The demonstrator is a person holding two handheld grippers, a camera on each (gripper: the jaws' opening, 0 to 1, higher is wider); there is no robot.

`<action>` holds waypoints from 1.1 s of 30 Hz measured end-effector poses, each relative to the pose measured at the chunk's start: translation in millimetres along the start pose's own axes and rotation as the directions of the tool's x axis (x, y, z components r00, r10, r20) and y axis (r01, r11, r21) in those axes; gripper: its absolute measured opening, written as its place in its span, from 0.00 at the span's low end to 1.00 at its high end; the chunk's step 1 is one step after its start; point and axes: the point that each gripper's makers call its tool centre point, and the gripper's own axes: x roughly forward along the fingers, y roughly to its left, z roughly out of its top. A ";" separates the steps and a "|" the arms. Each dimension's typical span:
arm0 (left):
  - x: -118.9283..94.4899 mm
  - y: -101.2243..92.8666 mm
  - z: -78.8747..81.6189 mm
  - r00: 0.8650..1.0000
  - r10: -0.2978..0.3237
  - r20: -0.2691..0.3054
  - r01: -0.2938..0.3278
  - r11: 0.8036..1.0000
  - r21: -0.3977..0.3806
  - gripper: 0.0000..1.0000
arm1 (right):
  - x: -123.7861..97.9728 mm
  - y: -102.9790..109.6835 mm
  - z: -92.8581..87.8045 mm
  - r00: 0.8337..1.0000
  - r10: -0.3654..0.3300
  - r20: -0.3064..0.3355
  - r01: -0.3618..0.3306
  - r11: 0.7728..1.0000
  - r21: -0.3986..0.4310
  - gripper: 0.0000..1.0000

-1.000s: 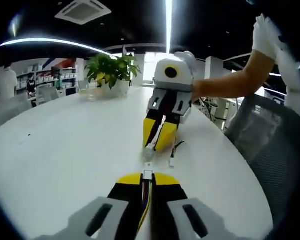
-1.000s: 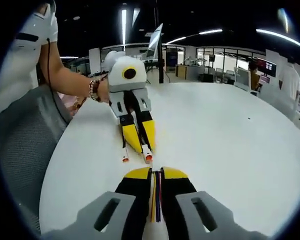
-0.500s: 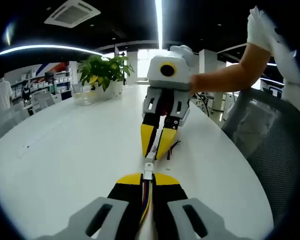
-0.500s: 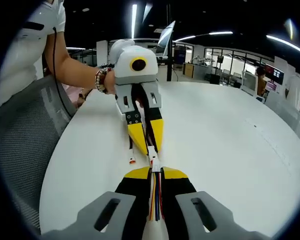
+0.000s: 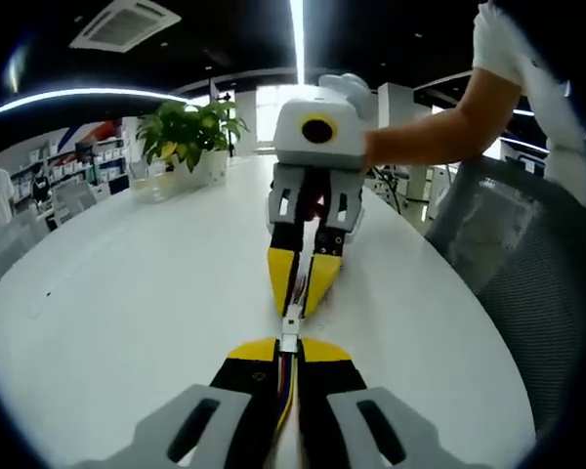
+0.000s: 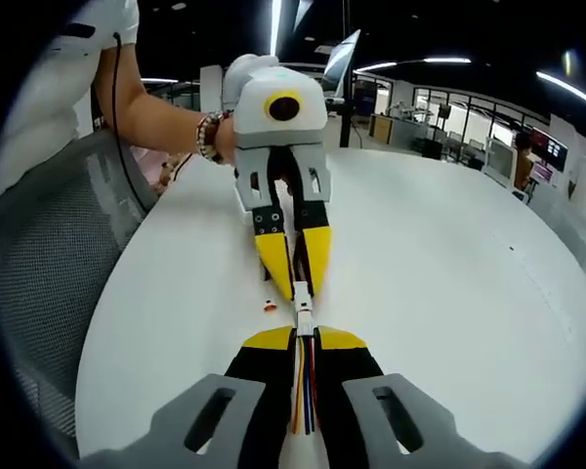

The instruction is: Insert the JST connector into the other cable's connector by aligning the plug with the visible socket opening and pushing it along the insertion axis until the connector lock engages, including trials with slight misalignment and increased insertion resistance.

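Note:
In the left gripper view, my left gripper (image 5: 288, 344) is shut on the left cable (image 5: 285, 386), a bundle of coloured wires ending in a white connector (image 5: 289, 340). My right gripper (image 5: 295, 301) faces it from above, shut on the right cable, and its white connector (image 5: 292, 317) meets the left one end to end. In the right gripper view, my right gripper (image 6: 304, 336) pinches the right cable (image 6: 303, 391), and its connector (image 6: 302, 318) touches the one at the tip of my left gripper (image 6: 298, 286). How deep the two sit in each other is too small to tell.
A round white table (image 5: 127, 283) lies under both grippers. A potted plant (image 5: 190, 132) stands at its far side. A mesh chair (image 5: 488, 234) sits by the table edge. A small orange cable end (image 6: 269, 306) lies on the table beside the connectors.
The two grippers have closed the gap between them. The connectors, apart one second ago, now touch tip to tip in line.

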 end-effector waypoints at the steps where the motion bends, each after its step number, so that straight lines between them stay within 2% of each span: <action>1: 0.4 -0.4 -0.7 1.000 -0.002 -0.011 0.002 1.000 0.012 0.00 | 0.8 0.8 -0.1 1.000 0.003 -0.005 -0.003 1.000 -0.007 0.04; 3: 1.2 -1.5 -0.4 1.000 -0.006 -0.023 0.006 1.000 0.024 0.00 | 2.7 2.5 -0.5 1.000 0.008 -0.018 -0.009 1.000 -0.025 0.04; 5: 2.5 -2.6 2.9 1.000 -0.021 -0.005 0.021 1.000 0.005 0.00 | 3.7 4.9 2.3 1.000 0.017 -0.016 -0.018 0.999 -0.029 0.04; 8: 4.1 -1.0 -0.2 1.000 -0.019 -0.019 0.019 1.000 0.006 0.00 | 4.7 3.6 0.0 0.999 0.014 -0.039 -0.016 0.999 -0.047 0.04; 17: 1.1 6.4 6.7 1.000 -0.004 0.002 0.004 1.000 -0.014 0.00 | 0.4 -2.4 7.2 1.000 -0.005 -0.017 0.004 0.999 -0.048 0.04; 22: 3.8 5.6 6.5 1.000 -0.006 -0.004 0.006 1.000 -0.004 0.00 | -0.2 -1.7 4.9 0.999 -0.003 -0.043 0.000 0.997 -0.071 0.03; 33: 3.8 6.8 4.7 1.000 0.000 -0.006 0.000 1.000 0.006 0.00 | 0.9 -4.4 3.5 1.000 -0.015 -0.025 0.014 0.999 -0.045 0.04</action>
